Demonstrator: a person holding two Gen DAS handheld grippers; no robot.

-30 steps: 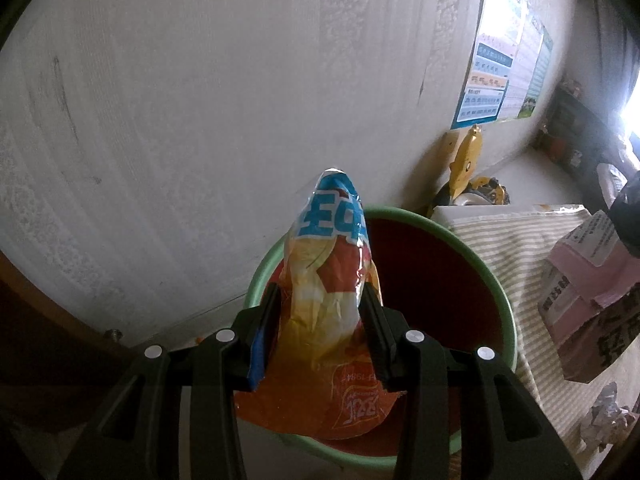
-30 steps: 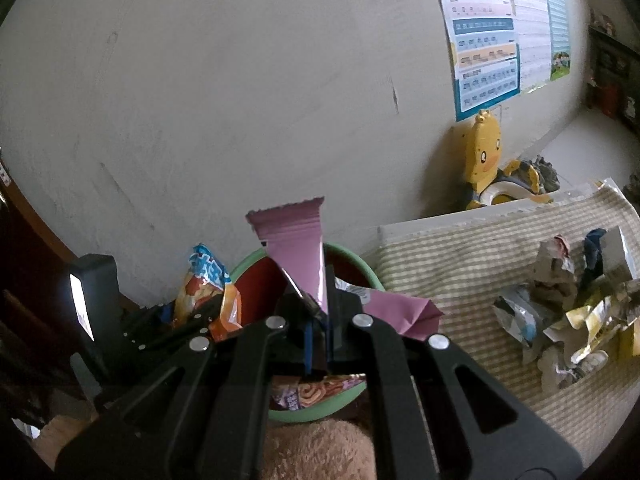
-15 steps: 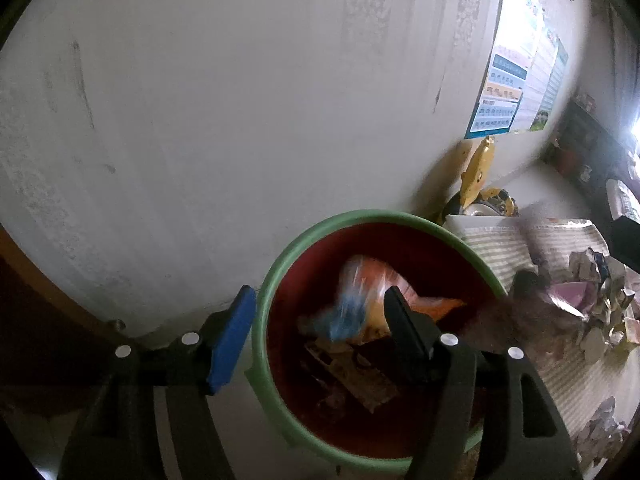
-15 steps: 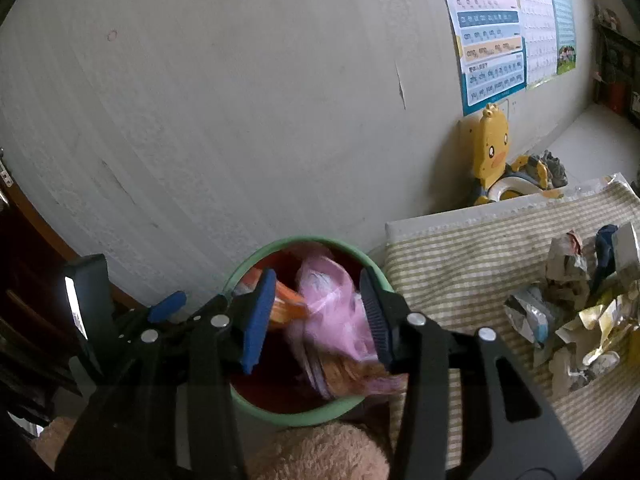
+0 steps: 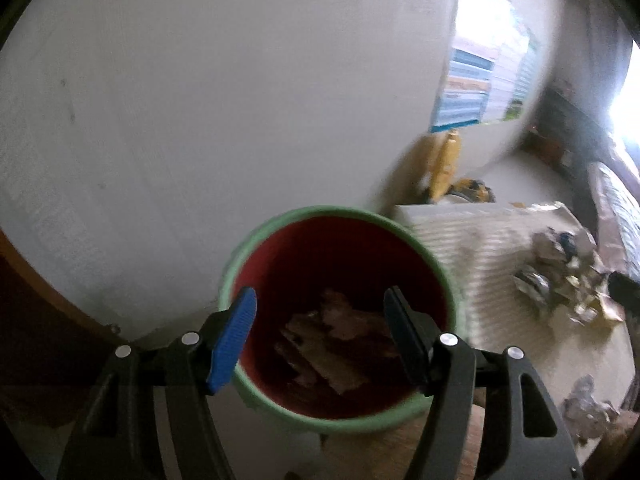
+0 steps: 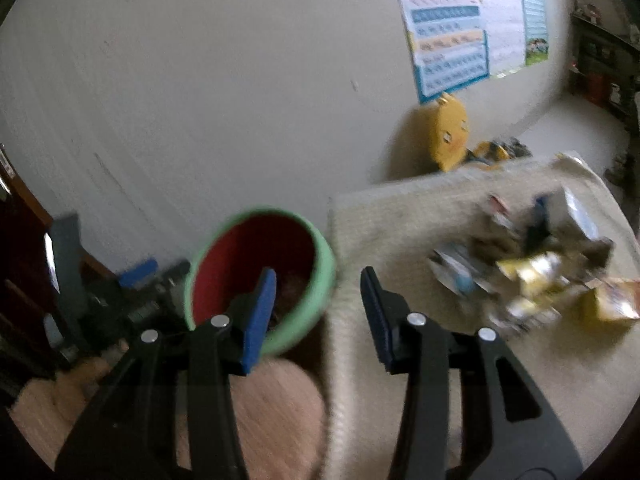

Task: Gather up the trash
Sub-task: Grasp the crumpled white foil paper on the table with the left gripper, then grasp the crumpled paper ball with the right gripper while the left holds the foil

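Note:
A bin (image 5: 240, 264) with a green rim and red inside stands by the wall, with several wrappers (image 5: 332, 340) lying at its bottom. My left gripper (image 5: 320, 336) hangs open over the bin's mouth, nothing between its fingers. In the right wrist view the bin (image 6: 320, 276) is at centre left and my right gripper (image 6: 316, 308) is open and empty, spanning the bin's right rim and the edge of the checked cloth (image 6: 400, 216). A heap of crumpled wrappers (image 6: 528, 272) lies on that cloth to the right. The left gripper (image 6: 140, 276) shows beside the bin.
A pale wall with posters (image 6: 452, 28) is behind the bin. A yellow duck-shaped child's seat (image 6: 452, 132) stands on the floor by the wall. A fuzzy tan thing (image 6: 272, 408) lies below the right gripper. Dark wooden furniture (image 5: 36, 320) is at left. More crumpled paper (image 5: 584, 404) lies near the cloth's front.
Both grippers opened and dropped their loads into the bin: the orange-blue snack bag from the left, the pink wrapper from the right. The right gripper then swung right toward the cloth.

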